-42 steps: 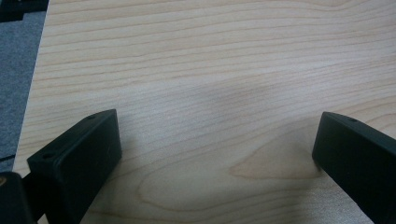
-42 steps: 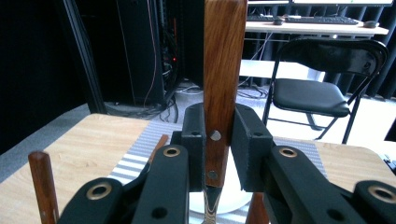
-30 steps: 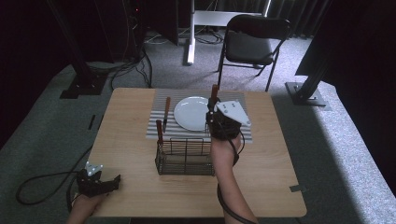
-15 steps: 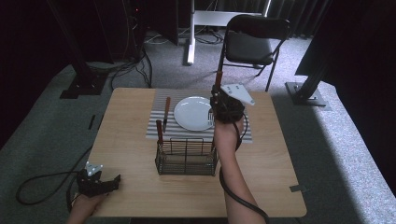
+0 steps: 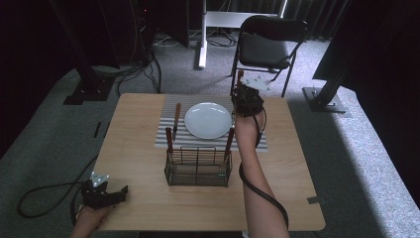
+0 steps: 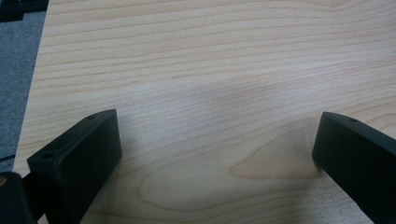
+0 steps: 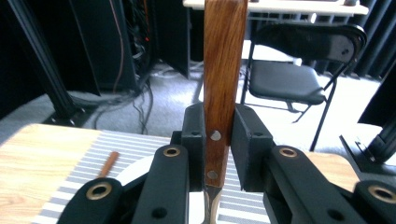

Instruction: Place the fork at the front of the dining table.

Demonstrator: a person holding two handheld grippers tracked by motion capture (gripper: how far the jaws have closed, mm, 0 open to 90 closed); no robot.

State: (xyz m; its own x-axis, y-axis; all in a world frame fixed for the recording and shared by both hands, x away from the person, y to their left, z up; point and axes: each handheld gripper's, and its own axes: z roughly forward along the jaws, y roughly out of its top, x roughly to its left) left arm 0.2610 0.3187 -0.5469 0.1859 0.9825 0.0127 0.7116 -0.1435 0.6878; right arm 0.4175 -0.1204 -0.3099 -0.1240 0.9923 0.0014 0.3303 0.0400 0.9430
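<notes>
My right gripper (image 5: pixel 246 99) hovers over the far right part of the striped placemat (image 5: pixel 166 135), beside the white plate (image 5: pixel 208 120). It is shut on a wooden-handled utensil (image 5: pixel 240 77) held upright, handle up. In the right gripper view the brown riveted handle (image 7: pixel 223 70) is pinched between the two black pads of the gripper (image 7: pixel 217 135), and a bit of metal shows below. My left gripper (image 5: pixel 118 192) rests at the table's near left corner. Its jaws stand wide apart over bare wood in the left gripper view (image 6: pixel 215 154), with nothing between them.
A wire basket (image 5: pixel 198 167) stands in front of the placemat, with two wooden handles (image 5: pixel 169 139) poking out of its corners. Another wooden-handled utensil (image 5: pixel 176 116) lies on the placemat left of the plate. A folding chair (image 5: pixel 265 47) stands behind the table.
My right gripper has carried the utensil away from the basket toward the far edge of the table, past the plate's right side. The left gripper has stayed put.
</notes>
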